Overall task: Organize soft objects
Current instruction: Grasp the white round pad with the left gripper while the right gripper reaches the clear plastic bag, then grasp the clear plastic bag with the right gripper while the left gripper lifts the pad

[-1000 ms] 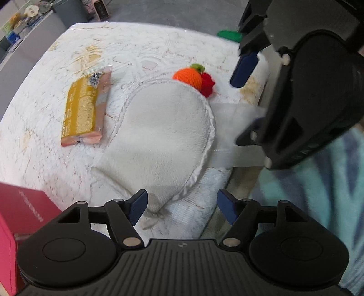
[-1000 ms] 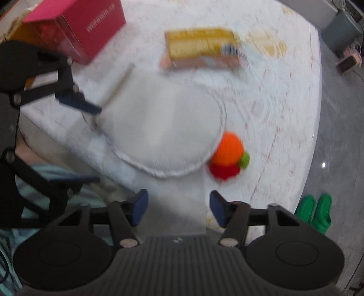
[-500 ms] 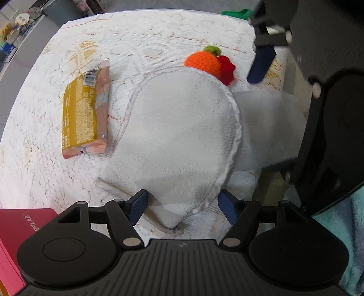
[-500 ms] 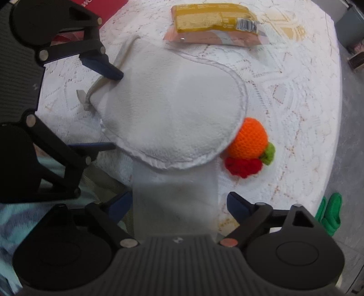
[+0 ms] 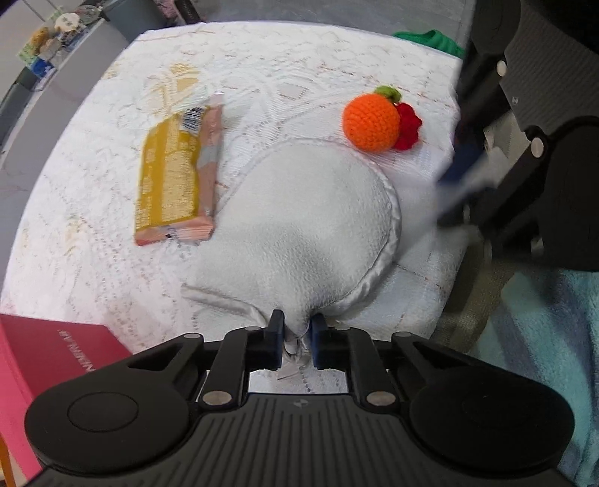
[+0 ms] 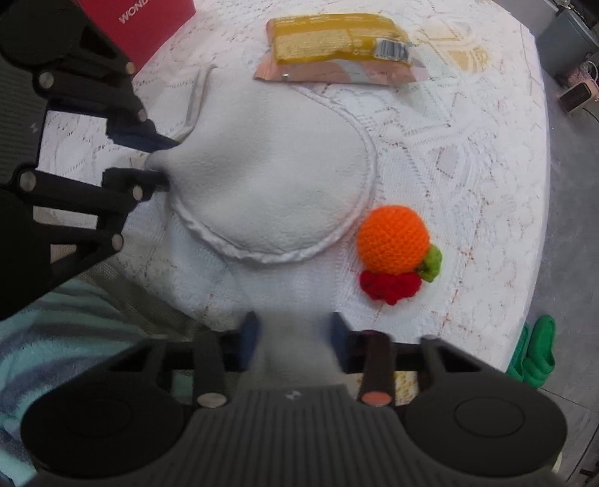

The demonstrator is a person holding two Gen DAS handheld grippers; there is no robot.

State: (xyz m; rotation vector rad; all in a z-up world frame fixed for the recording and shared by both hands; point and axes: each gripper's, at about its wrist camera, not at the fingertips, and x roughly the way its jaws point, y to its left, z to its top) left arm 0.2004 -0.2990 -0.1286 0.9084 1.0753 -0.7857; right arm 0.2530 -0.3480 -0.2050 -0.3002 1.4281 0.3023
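Observation:
A white round-ended soft cloth (image 5: 310,217) (image 6: 269,180) lies on the lace-covered table (image 5: 93,239). My left gripper (image 5: 297,326) (image 6: 163,161) is closing, its pads pinching the cloth's bunched near edge. A flat white band of the same cloth runs off toward my right gripper (image 6: 294,329) (image 5: 456,180). Its jaws are closing too, with that band filling the gap between the blue pads. A crocheted orange ball (image 5: 370,121) (image 6: 393,238) with a green leaf and a red crocheted piece (image 6: 389,286) sits just beside the cloth's round end.
A yellow snack packet (image 5: 176,180) (image 6: 337,41) lies past the cloth. A red box (image 5: 48,356) (image 6: 149,22) stands at the table's corner. A person's teal striped clothing (image 5: 543,318) is by the table edge. Green slippers (image 6: 531,352) lie on the floor.
Both grippers, wide open before, have closed on the white cloth: the left on its near edge, the right on the band. The cloth's edge now bunches between the left pads.

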